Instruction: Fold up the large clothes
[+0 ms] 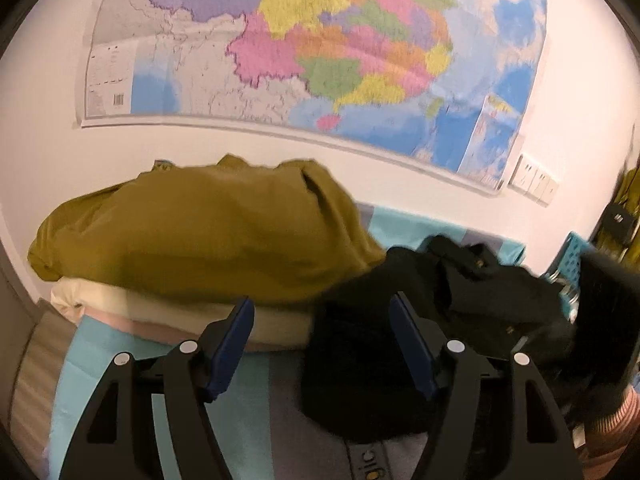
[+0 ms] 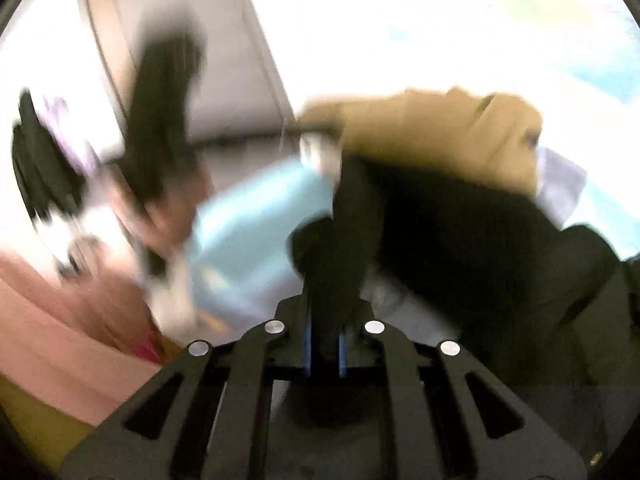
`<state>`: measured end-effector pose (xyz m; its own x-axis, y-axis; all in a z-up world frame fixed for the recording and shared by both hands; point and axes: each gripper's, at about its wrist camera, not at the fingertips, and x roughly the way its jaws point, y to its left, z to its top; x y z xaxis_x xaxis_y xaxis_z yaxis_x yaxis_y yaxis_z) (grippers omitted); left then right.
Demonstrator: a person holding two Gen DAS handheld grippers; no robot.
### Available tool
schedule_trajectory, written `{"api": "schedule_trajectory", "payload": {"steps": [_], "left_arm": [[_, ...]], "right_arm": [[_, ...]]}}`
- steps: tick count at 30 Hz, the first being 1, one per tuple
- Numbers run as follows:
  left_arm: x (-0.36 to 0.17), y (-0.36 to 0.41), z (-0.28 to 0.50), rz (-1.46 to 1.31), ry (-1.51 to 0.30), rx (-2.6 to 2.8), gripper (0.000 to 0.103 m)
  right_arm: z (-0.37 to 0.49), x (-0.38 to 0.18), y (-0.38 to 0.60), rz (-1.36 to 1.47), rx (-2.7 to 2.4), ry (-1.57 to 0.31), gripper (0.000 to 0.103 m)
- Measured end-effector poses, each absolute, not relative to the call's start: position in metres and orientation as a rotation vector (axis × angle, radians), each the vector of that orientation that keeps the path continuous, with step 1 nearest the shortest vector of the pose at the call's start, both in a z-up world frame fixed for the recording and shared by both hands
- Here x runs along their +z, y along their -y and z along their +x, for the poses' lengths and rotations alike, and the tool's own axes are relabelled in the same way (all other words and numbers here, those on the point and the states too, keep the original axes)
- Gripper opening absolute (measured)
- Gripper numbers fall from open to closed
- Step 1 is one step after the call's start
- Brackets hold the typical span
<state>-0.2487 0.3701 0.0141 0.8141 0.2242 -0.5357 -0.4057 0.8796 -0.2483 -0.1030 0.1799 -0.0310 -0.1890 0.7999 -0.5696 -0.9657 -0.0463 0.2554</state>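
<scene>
Folded stack (image 1: 192, 248) sits done at ten o'clock; the black garment (image 1: 400, 320), crumpled at three o'clock, is not folded yet. Left gripper (image 1: 320, 344) spread wide, empty; right gripper (image 2: 325, 344) clamped on the black cloth

Blur, cut edges and covered cloth

The right wrist view is smeared throughout — the dark shape (image 2: 160, 120) at upper left cannot be identified, and the tan garment (image 2: 432, 136) has no sharp outline. The black garment (image 2: 460, 232) runs into the right gripper (image 2: 325, 344), hiding the pads. In the left wrist view the map (image 1: 320, 48) is cut off at the top, its lettering too small to read; the mustard garment (image 1: 208, 232) covers most of the cream fabric (image 1: 160, 304) beneath — a blurred dark object (image 1: 608, 312) sits at the right edge.
</scene>
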Motion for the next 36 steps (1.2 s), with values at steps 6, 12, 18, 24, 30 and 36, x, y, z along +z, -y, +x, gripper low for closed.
{"api": "schedule_trajectory", "payload": {"steps": [6, 12, 18, 24, 30, 36], "left_arm": [[0.028, -0.361, -0.231, -0.344, -0.512, 0.27, 0.07], [0.011, -0.323, -0.18, -0.281, -0.597, 0.137, 0.07], [-0.031, -0.276, -0.115, -0.213, -0.756, 0.016, 0.07], [-0.068, -0.236, -0.07, -0.106, -0.883, -0.013, 0.07], [-0.076, -0.213, -0.061, 0.009, -0.869, -0.01, 0.07], [-0.094, -0.202, -0.045, 0.106, -0.901, 0.025, 0.039]], "right_arm": [[-0.029, 0.071, -0.081, -0.023, 1.565, -0.541, 0.009], [0.046, 0.069, 0.024, 0.002, 1.214, -0.618, 0.009], [0.105, -0.045, 0.084, 0.066, 0.979, -0.926, 0.016], [0.103, -0.105, 0.123, 0.158, 0.902, -0.992, 0.06], [0.082, -0.093, 0.18, 0.288, 0.903, -0.903, 0.084], [0.065, -0.116, 0.161, 0.17, 0.904, -0.98, 0.056]]}}
